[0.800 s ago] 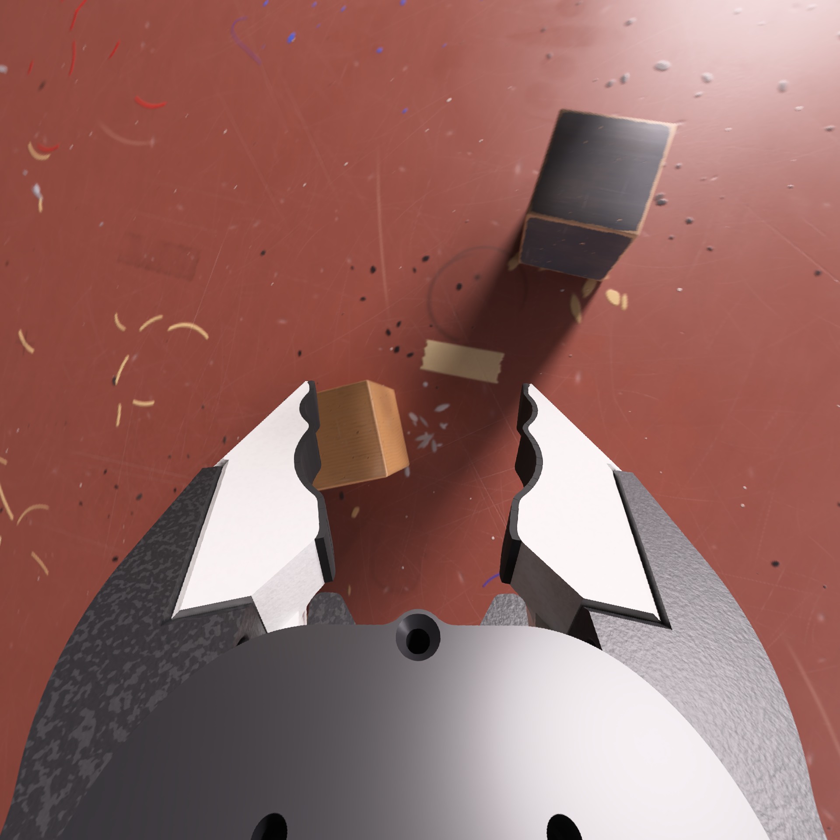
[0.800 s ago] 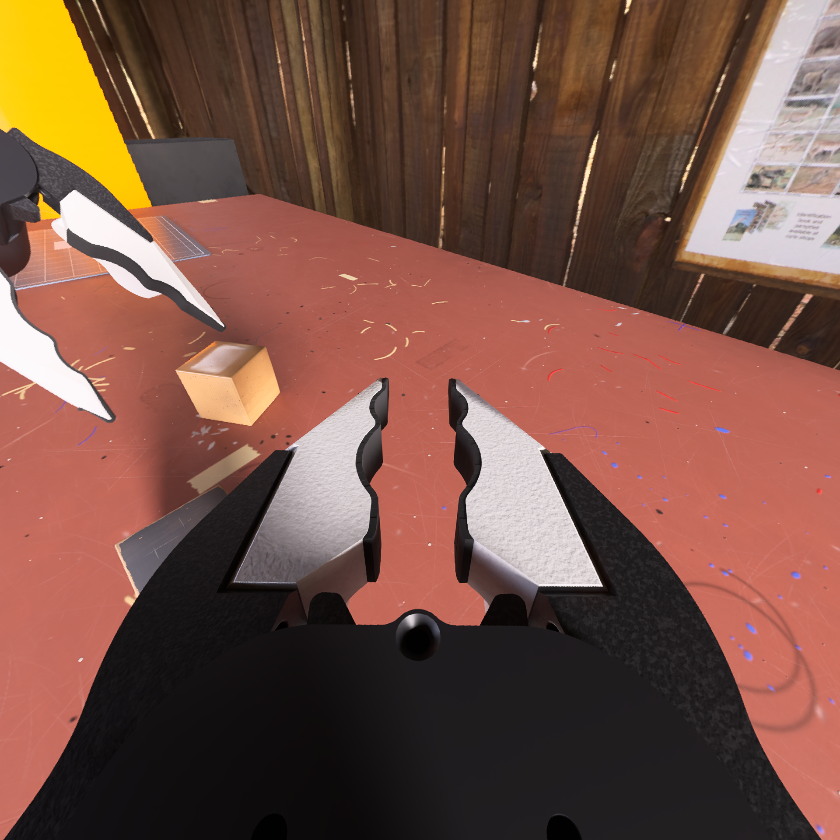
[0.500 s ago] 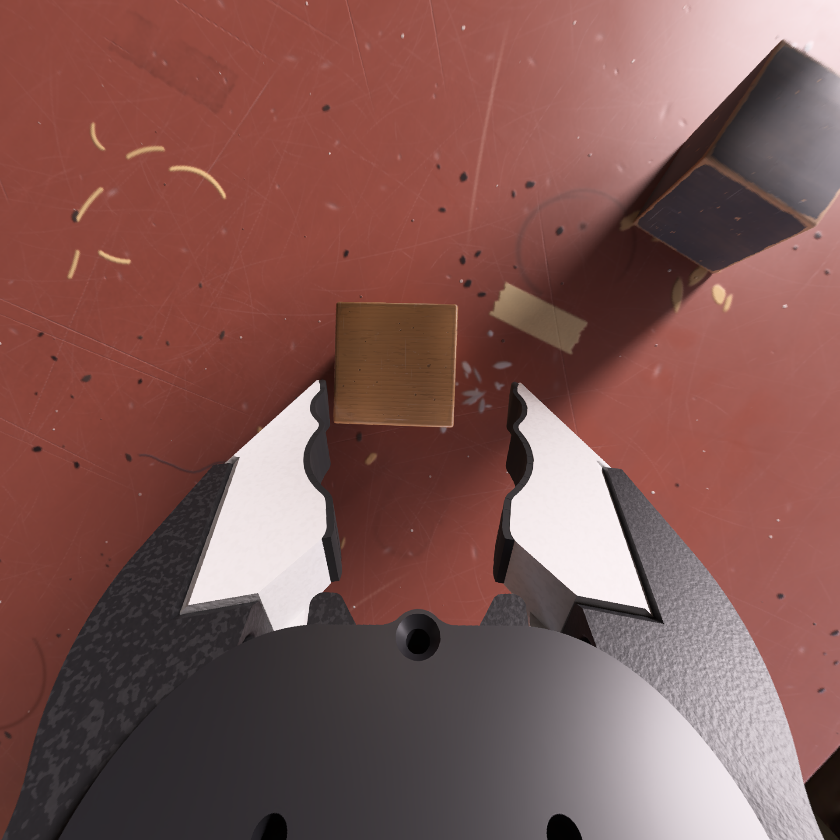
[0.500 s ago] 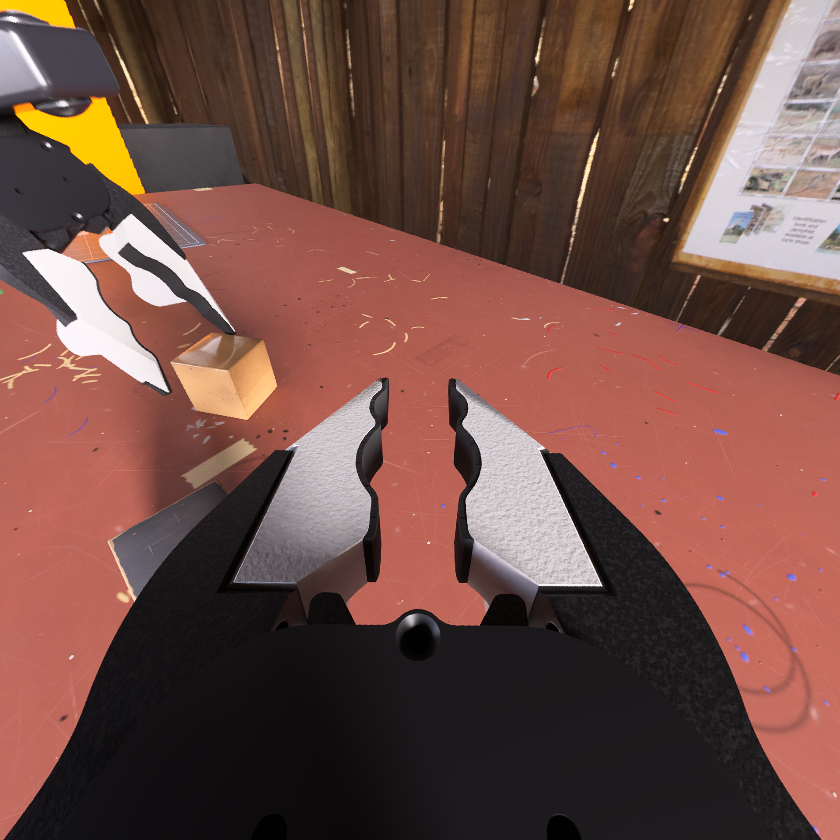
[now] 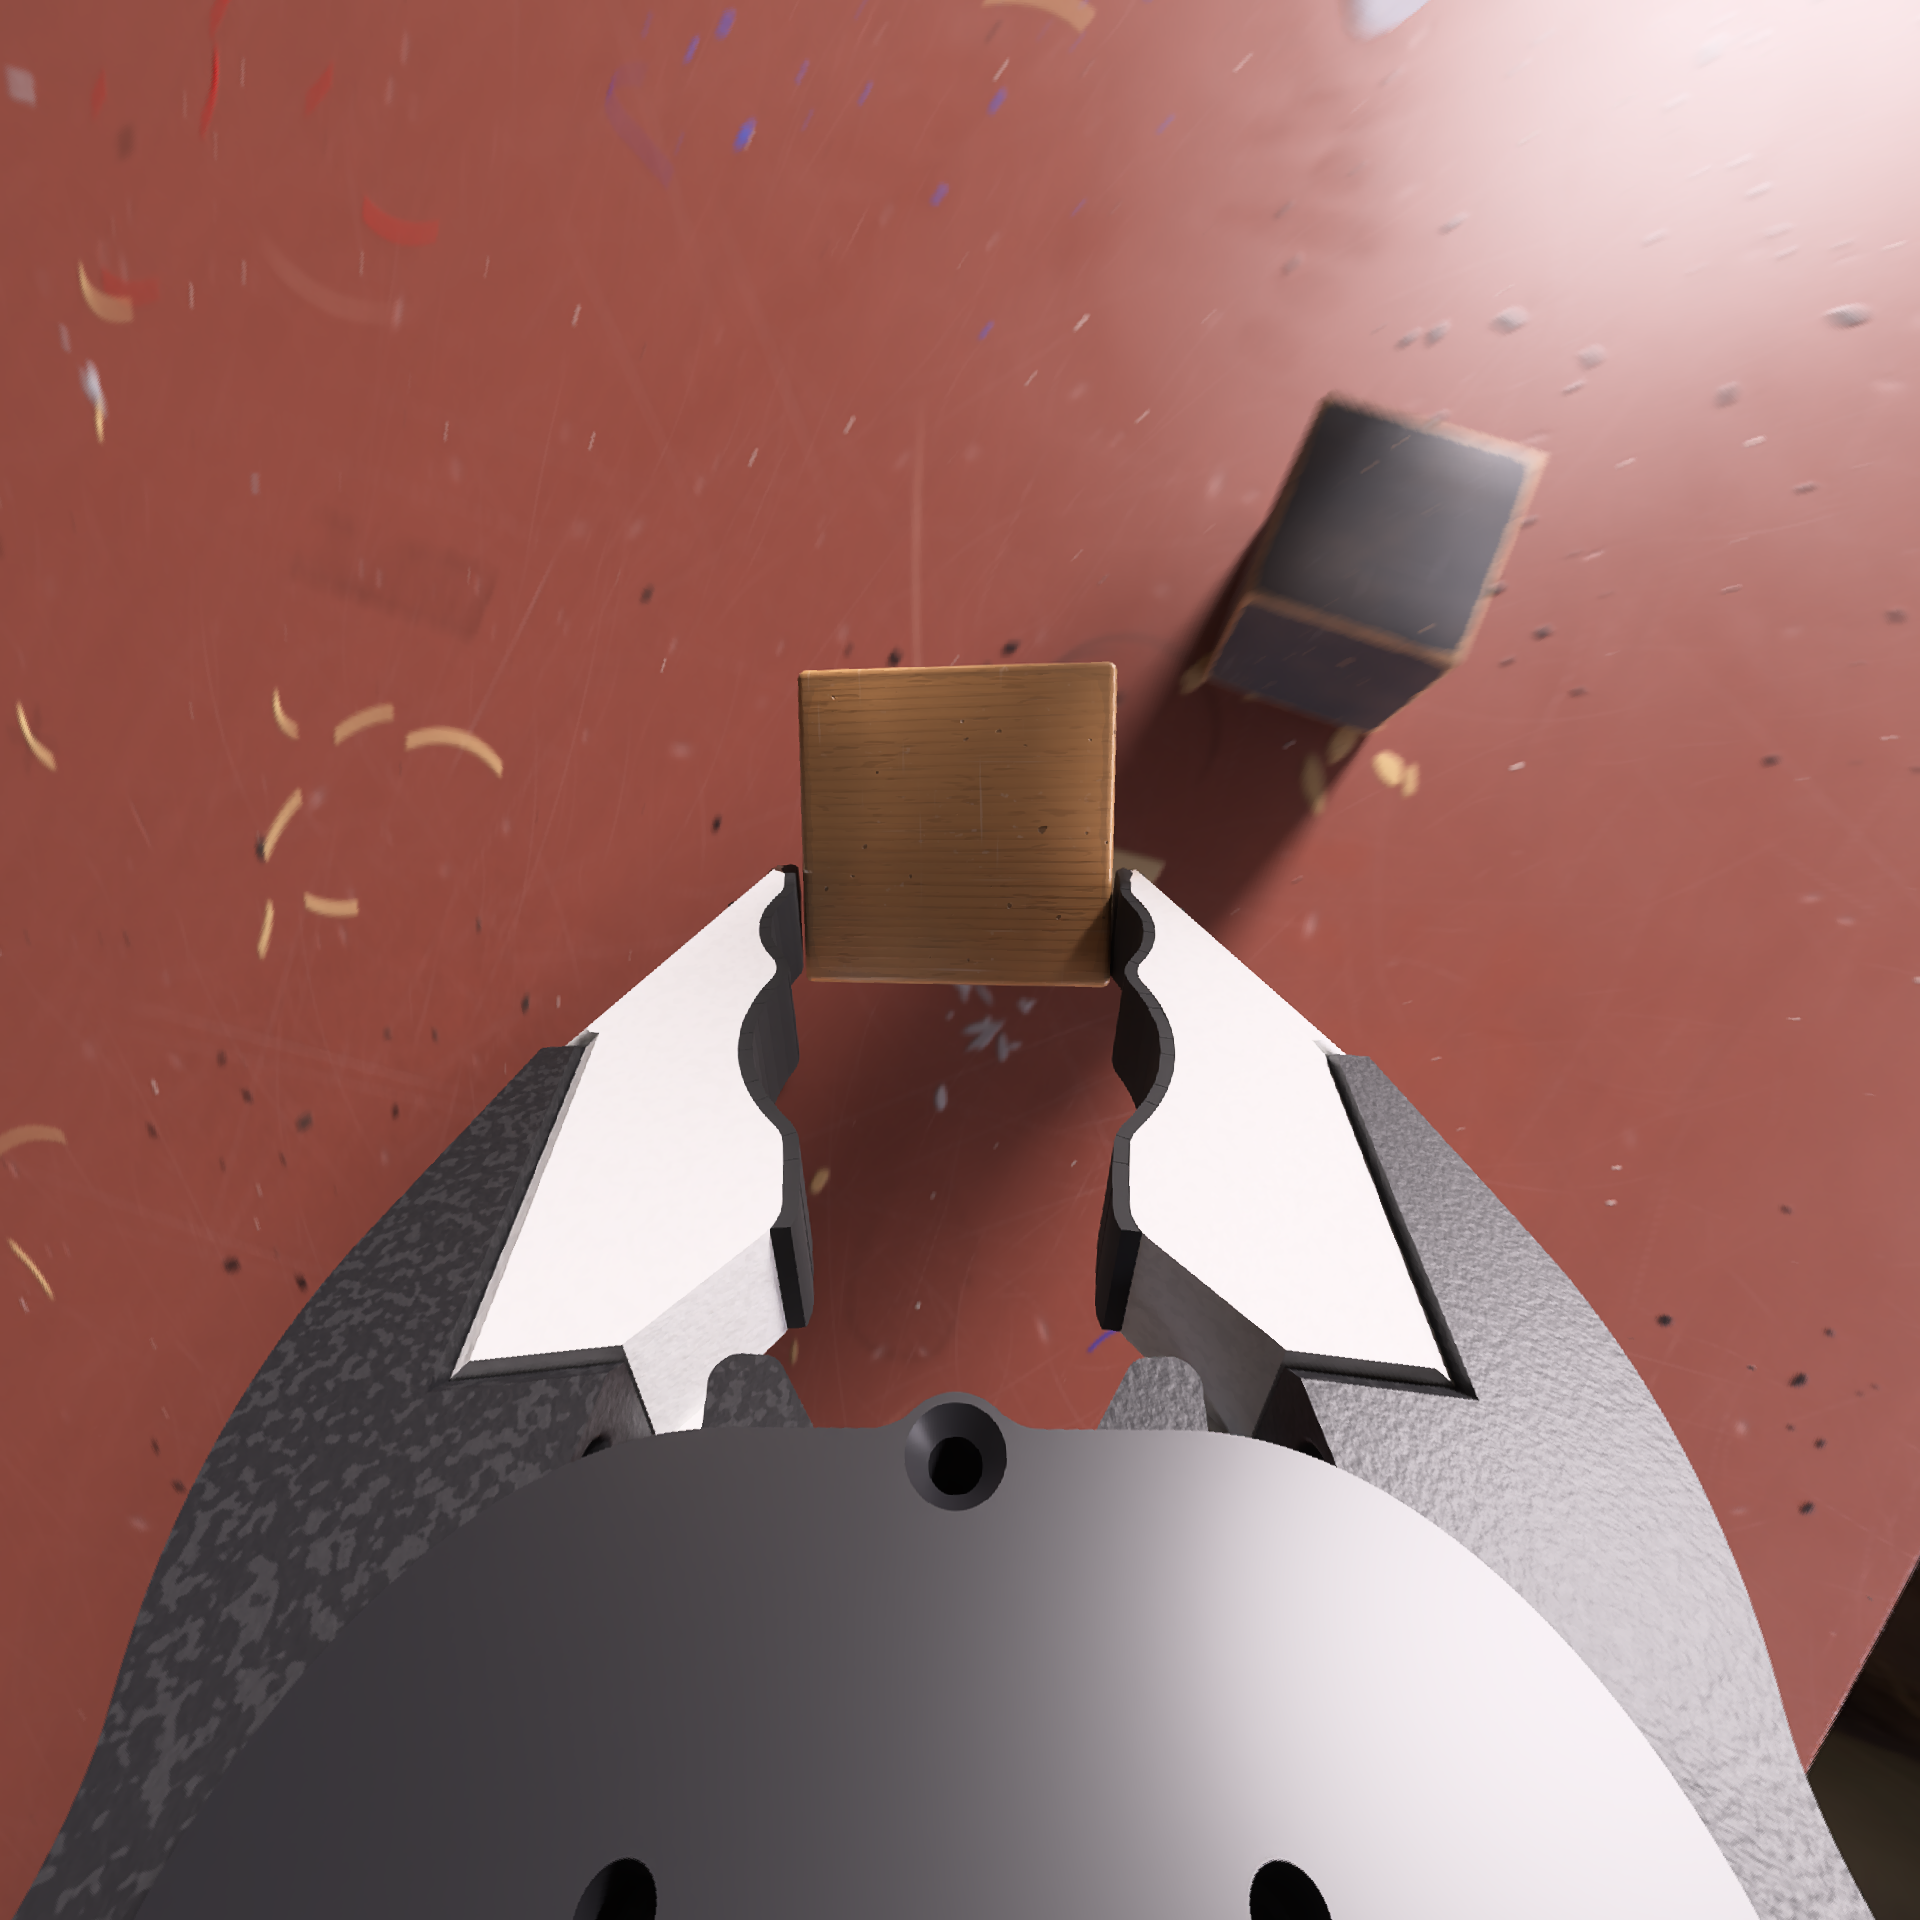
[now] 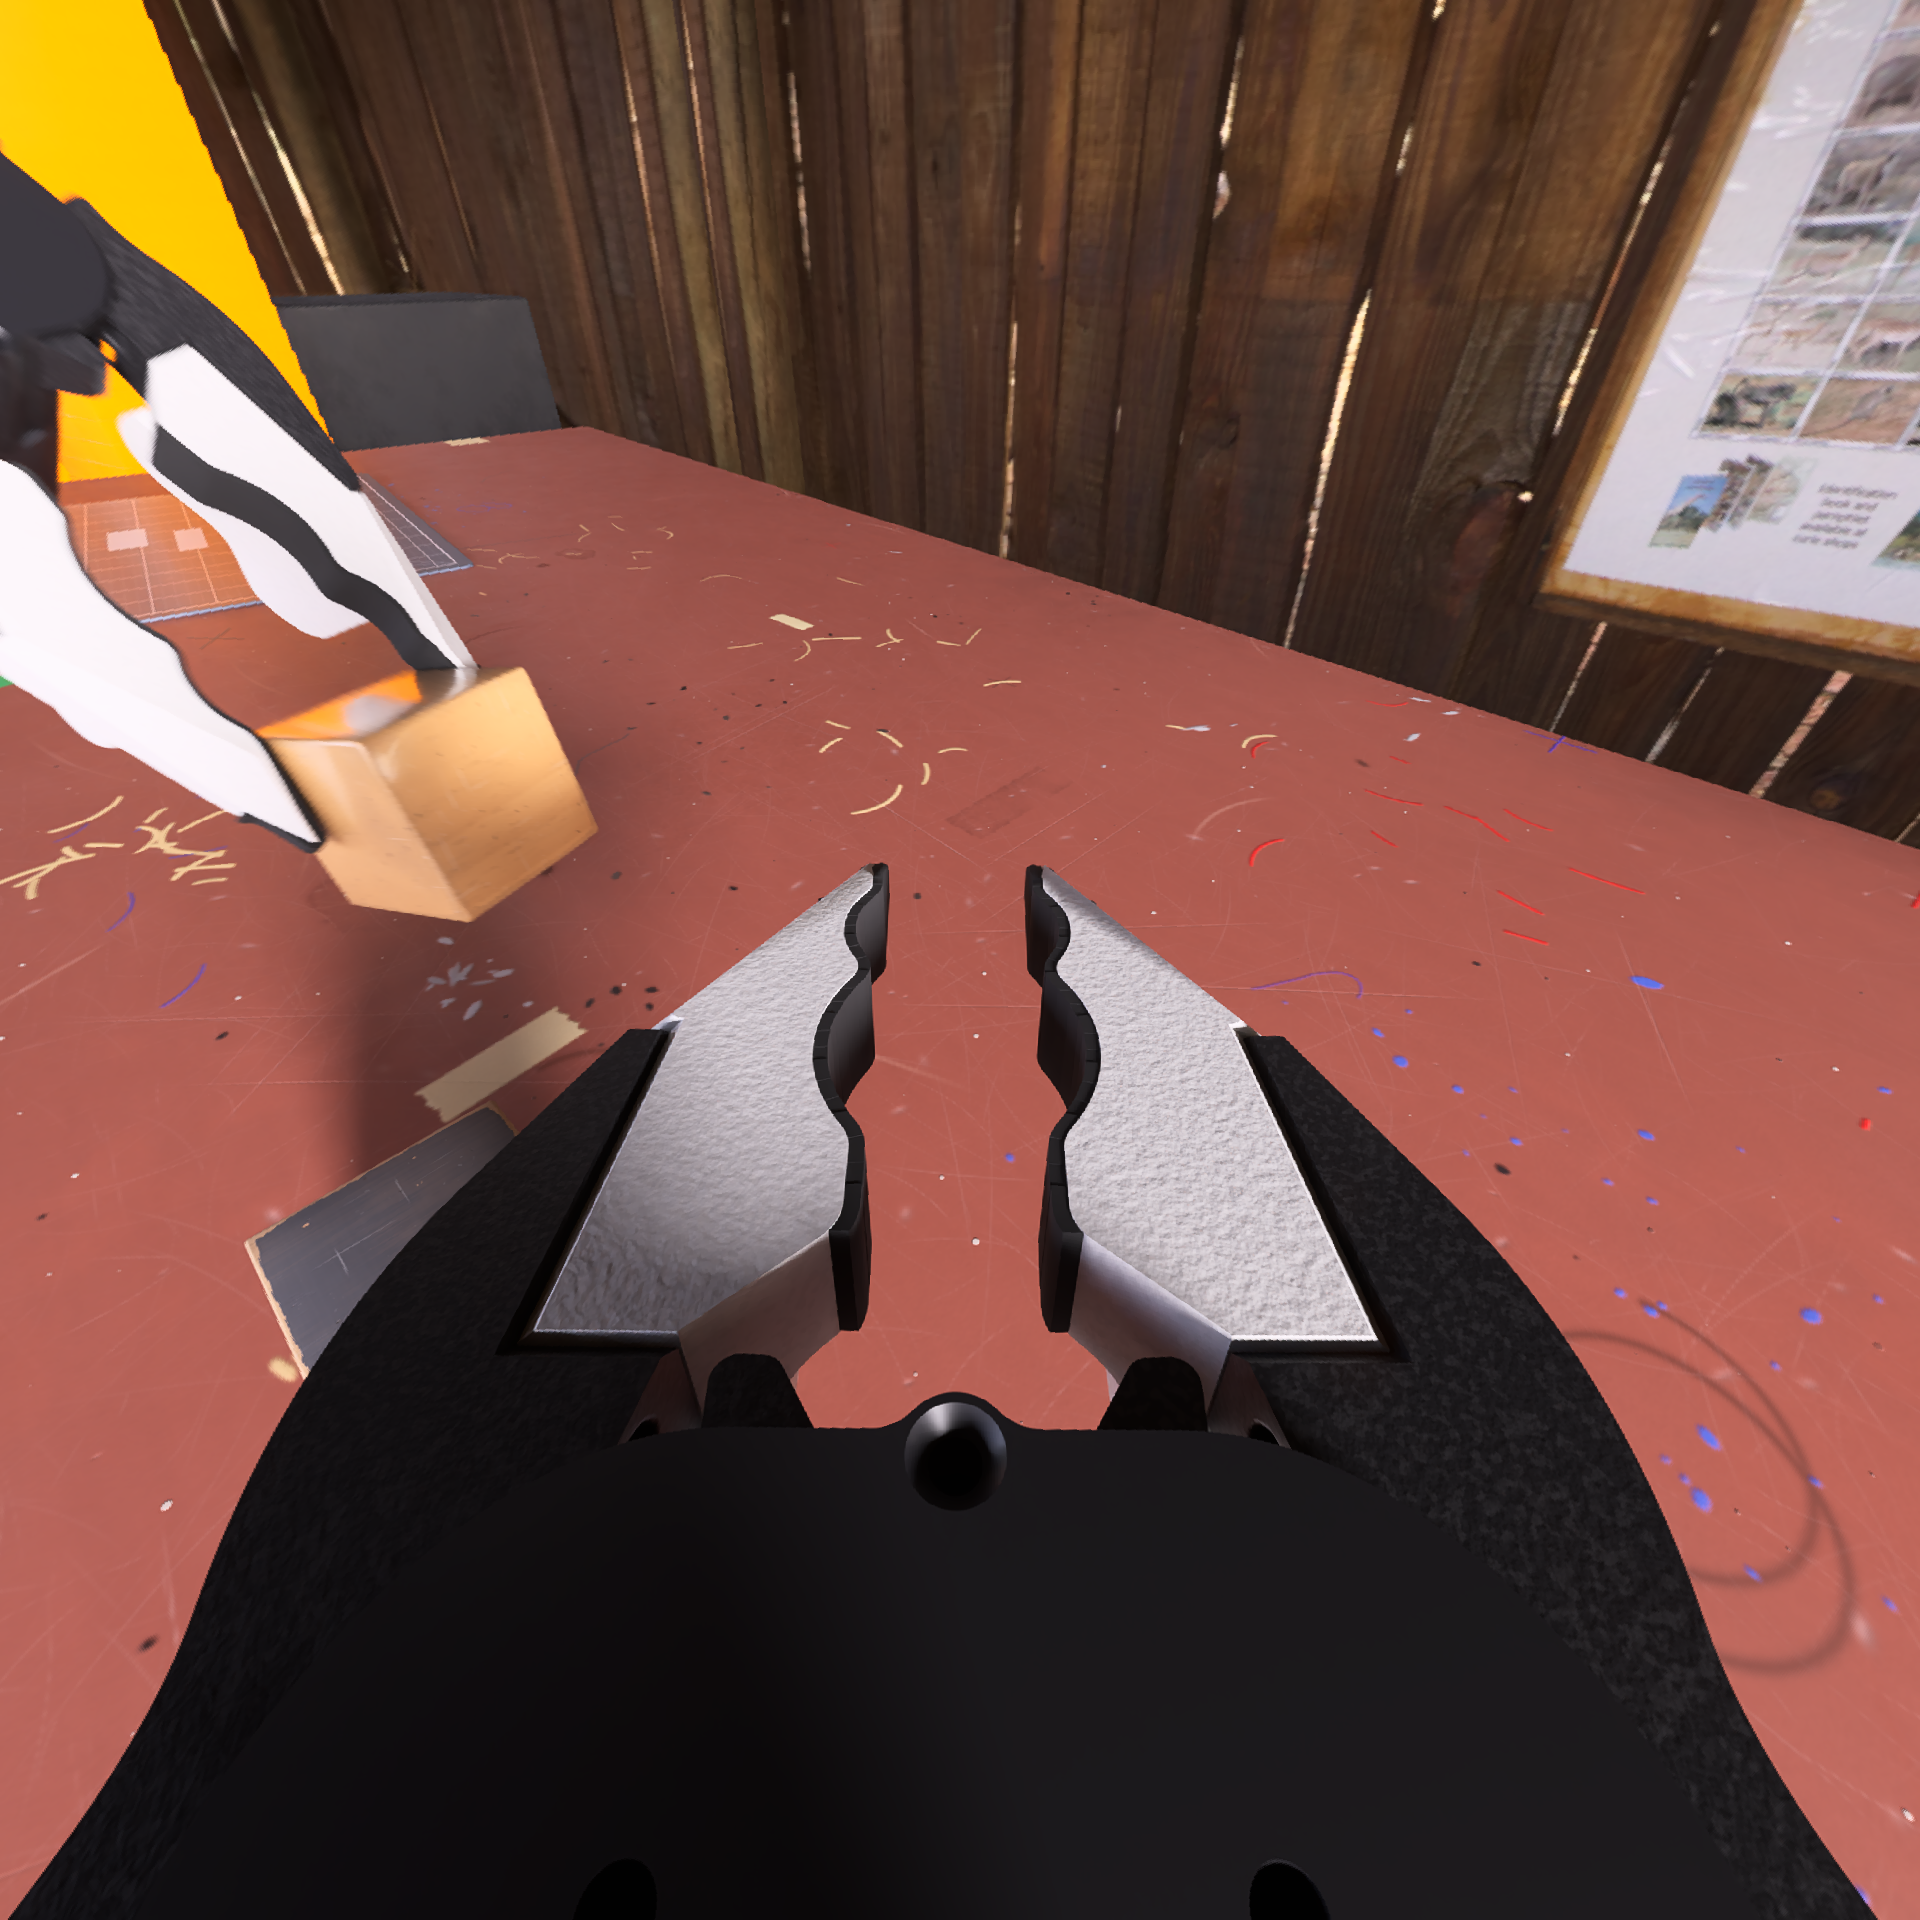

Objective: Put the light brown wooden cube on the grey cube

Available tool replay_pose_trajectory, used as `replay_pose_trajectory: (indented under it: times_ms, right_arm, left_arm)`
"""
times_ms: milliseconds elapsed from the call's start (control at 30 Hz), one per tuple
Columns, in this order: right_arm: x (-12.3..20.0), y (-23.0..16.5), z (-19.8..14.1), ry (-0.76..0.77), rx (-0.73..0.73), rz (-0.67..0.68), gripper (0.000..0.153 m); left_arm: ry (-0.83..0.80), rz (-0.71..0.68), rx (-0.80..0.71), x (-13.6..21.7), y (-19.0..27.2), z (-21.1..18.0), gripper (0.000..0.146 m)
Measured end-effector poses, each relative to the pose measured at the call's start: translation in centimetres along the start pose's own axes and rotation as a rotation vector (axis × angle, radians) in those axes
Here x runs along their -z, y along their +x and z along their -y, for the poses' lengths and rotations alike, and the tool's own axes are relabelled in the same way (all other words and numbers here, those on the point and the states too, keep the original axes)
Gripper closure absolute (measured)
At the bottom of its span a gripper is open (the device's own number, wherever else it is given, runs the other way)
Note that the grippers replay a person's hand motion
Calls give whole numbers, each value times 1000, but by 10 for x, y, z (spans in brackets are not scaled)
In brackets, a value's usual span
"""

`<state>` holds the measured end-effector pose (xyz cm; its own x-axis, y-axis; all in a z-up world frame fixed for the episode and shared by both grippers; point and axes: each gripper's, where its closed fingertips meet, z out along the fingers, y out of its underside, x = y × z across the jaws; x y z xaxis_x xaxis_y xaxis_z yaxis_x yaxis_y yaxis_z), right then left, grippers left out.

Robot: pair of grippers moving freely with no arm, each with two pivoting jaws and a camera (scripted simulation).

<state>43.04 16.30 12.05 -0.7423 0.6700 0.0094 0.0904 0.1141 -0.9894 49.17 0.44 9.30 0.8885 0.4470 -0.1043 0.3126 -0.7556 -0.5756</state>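
The left tool (image 5: 957,914) grips the wooden cube (image 5: 957,821) by its tips, seemingly lifted off the red table (image 5: 520,520). The grey cube (image 5: 1371,561) sits apart, ahead to the right. The right tool (image 6: 956,904) hovers narrowly parted, empty.

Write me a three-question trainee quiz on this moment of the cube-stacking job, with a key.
1. True or false: the left gripper is shut on the light brown wooden cube.
2. Multiple choice: the grey cube is (A) under the wooden cube, touching it, (B) on the red table, apart from the wooden cube, (C) in the right gripper.
3. Fill in: the right gripper holds ____.

Key: 1 true; 2 B; 3 nothing, its fingers stand slightly apart with only table between them.
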Motion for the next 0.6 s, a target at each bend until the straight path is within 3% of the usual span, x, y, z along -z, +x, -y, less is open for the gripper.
replay_pose_trajectory:
  times_ms: [300, 600]
  right_arm:
    - [4, 12, 2, 16, -42, -20, 127]
    - [5, 13, 2, 20, -62, -12, 127]
  left_arm:
    - [124, -105, -205, 9, 57, 69, 86]
    - [85, -183, -270, -24, 91, 78, 86]
